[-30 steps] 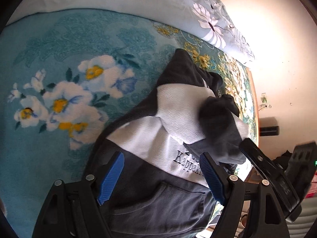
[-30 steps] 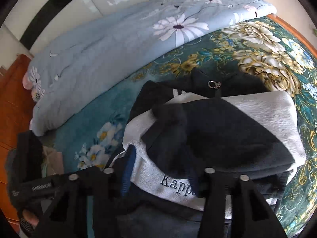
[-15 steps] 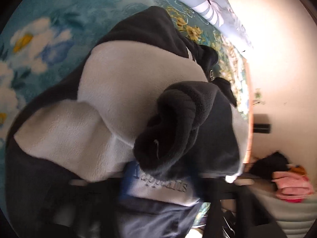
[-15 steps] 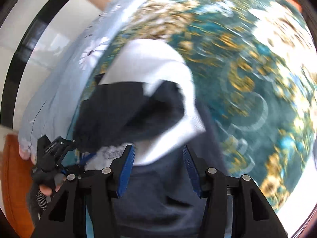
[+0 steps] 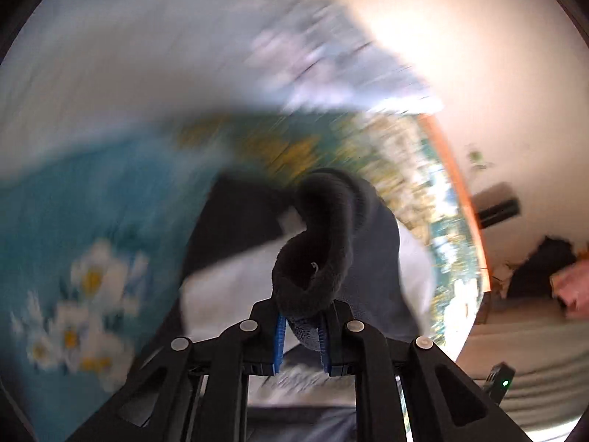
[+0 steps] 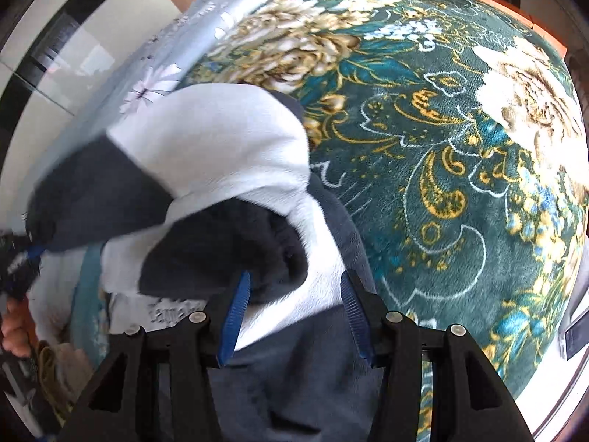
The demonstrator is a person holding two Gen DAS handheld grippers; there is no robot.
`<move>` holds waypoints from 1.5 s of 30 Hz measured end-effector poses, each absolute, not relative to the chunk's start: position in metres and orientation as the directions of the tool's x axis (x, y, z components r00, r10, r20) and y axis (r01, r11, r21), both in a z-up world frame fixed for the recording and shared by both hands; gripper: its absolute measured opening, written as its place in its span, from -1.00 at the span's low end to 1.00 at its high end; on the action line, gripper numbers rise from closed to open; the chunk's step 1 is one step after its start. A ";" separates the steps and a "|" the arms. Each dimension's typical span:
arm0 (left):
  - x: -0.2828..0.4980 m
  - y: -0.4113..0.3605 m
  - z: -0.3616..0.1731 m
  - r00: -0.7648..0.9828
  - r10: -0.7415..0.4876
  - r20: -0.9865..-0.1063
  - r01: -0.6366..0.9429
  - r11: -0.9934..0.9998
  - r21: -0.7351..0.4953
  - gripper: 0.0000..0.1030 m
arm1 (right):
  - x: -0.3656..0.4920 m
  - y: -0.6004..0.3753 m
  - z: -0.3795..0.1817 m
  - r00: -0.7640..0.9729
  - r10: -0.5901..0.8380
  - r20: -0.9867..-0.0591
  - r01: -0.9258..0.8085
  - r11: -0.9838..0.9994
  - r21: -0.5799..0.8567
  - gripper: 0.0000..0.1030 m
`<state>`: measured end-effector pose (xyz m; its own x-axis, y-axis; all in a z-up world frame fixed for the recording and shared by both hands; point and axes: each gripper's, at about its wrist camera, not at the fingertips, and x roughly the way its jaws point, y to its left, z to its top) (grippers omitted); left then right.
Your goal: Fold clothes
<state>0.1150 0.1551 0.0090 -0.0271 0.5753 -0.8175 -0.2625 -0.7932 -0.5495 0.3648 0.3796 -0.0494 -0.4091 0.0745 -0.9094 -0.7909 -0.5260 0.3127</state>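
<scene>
Blue ribbed pads of the left claw [image 5: 300, 340] are pinched tight on a dark fleece cuff [image 5: 316, 258], which curls up and away from the fingers in a thick roll; beyond it, blurred, the sleeve leads to the rest of the grey-and-white fleece jacket [image 5: 235, 283] lying on the bed. To the left of that claw the teal floral blanket [image 5: 92, 221] spreads out with white flowers, and farther ahead a pale blue quilt [image 5: 147, 55] lies across the bed, all smeared by motion. The right claw [image 6: 294, 313] stands with its jaws apart, holding nothing, poised just over the jacket [image 6: 221, 154]: a dark fold sits just ahead of its left pad, white fleece lies between the pads, and grey cloth lies beneath them. Ahead and to the right of this claw the dark green blanket [image 6: 460, 184] with gold scrollwork is bare. At the far left the left claw [image 6: 35, 252] shows, with the sleeve end in it.
</scene>
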 end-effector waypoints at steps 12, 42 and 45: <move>0.117 0.158 0.069 -0.064 0.719 -0.692 -0.360 -0.663 -0.656 -0.70 | 0.331 0.406 -0.035 -0.388 0.282 -0.878 -0.751 -0.648 0.124 0.03; 0.104 0.103 -0.034 0.038 0.539 -0.841 -0.226 -0.816 -0.533 0.14 | 0.436 0.366 -0.053 -0.417 0.095 -0.904 -0.791 -0.529 0.309 0.06; 0.124 0.078 -0.017 -0.007 0.532 -0.847 -0.293 -0.811 -0.507 0.32 | 0.453 0.360 -0.055 -0.463 0.038 -0.885 -0.781 -0.491 0.387 0.06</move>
<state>0.1241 0.0783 -0.0174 -0.0072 0.5317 -0.8469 -0.2926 -0.8109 -0.5067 0.4526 0.3602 -0.0554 -0.4631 0.0384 -0.8855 -0.7806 -0.4908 0.3870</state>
